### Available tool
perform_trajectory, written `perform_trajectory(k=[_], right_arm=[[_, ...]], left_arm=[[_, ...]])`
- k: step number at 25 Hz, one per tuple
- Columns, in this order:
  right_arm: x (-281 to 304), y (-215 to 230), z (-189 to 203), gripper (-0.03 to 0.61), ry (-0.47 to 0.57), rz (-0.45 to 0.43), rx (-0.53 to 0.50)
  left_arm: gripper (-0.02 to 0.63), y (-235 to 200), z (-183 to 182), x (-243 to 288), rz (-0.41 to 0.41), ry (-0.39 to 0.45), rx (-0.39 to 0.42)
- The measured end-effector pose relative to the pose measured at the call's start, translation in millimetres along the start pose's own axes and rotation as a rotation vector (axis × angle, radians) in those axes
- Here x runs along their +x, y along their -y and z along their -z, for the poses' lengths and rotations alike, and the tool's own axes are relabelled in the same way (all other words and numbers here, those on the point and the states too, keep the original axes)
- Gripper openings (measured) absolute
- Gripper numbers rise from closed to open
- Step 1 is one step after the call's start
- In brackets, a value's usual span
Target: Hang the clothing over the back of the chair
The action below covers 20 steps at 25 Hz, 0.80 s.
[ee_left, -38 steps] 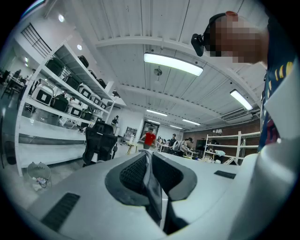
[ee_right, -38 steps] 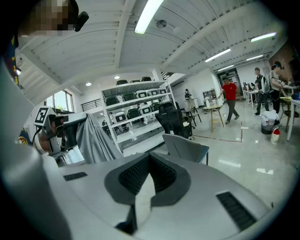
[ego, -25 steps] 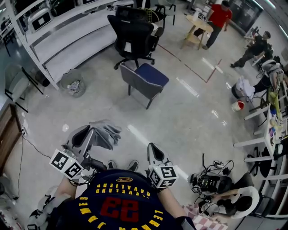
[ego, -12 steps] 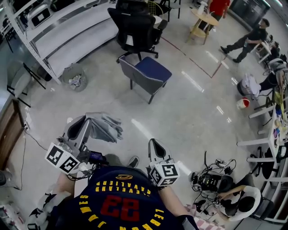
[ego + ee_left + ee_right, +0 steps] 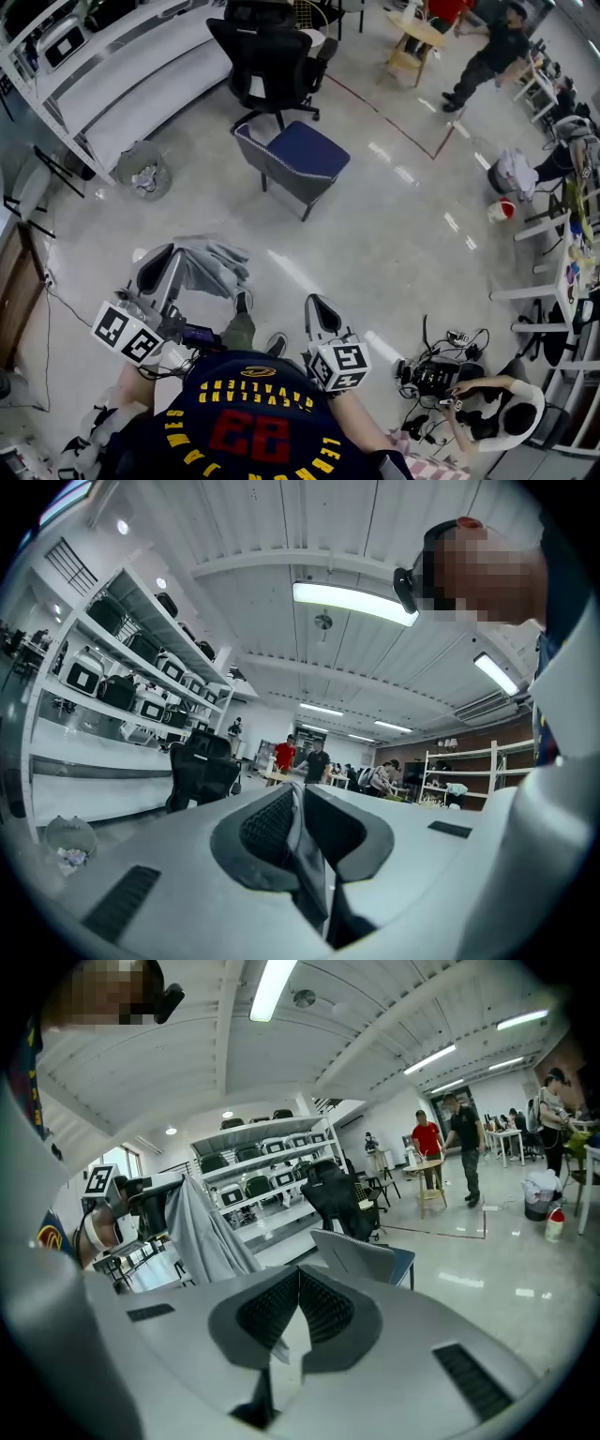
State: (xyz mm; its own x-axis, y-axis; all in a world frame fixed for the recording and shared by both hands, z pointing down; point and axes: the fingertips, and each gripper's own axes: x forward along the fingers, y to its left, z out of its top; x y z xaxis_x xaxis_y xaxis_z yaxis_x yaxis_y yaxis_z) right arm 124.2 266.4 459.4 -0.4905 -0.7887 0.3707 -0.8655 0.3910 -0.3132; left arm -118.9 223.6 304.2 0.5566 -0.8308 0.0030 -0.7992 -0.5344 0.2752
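Both jaws of my left hand-held gripper (image 5: 176, 258) are pinching the grey clothing (image 5: 214, 269), which hangs down just beside the tips. My right hand-held gripper (image 5: 317, 305) is pressed together, with nothing in it. The chair (image 5: 298, 157) stands well apart, ahead and a little to the right, its back turned toward me. I judge the left side must carry the clothing forward over that back.
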Motion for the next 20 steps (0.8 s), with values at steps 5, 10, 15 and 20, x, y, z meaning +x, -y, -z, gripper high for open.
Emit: perform_trajectory(k=[5, 10, 15, 20], right_arm=[[36.8, 11.4, -22.3, 0.008, 0.012, 0.062, 0.006], [74.6, 10.3, -48.0, 0.008, 0.038, 0.108, 0.011], [107.3, 4.9, -61.3, 0.008, 0.048, 0.147, 0.021], [126.2, 6.4, -61.9, 0.008, 0.031, 0.19, 0.04]], left_arm=[[0.046, -32.3, -6.7, 35.3, 0.055, 0.001, -0.018], [0.046, -62.6, -17.8, 66.3, 0.116, -0.008, -0.01], [0.046, -99.0, -23.7, 88.2, 0.158, -0.019, -0.017], [0.046, -131.3, -22.5, 110.1, 0.18, -0.027, -0.05]])
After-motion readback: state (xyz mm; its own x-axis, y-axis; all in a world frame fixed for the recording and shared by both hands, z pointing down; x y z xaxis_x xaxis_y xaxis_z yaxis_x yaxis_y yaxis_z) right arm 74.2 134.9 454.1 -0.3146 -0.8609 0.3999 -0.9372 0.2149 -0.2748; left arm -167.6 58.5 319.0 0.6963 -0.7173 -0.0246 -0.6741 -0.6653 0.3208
